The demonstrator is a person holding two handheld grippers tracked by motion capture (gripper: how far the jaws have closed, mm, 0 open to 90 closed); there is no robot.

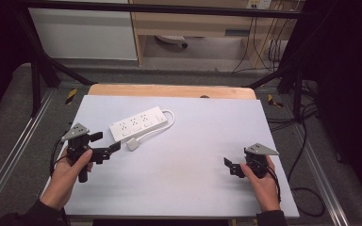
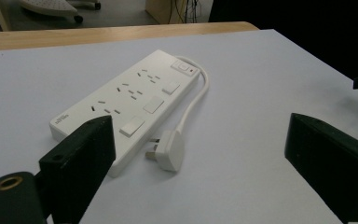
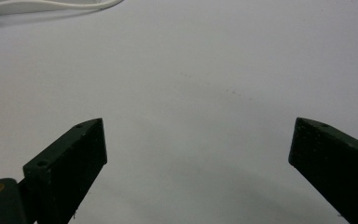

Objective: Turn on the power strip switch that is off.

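I see a white power strip [image 1: 138, 123] lying flat on the pale surface [image 1: 184, 179], left of centre, its cord [image 1: 168, 123] looping round to a white plug [image 1: 132, 144] resting just beside it. My left gripper [image 1: 106, 142] hovers near the plug, fingers [image 2: 81, 163] spread apart and empty. My right gripper [image 1: 230, 166] sits well apart on bare surface, fingers [image 3: 70, 163] likewise wide open.

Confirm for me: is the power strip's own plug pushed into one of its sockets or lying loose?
Loose. The plug lies flat on the table beside the power strip, prongs exposed.
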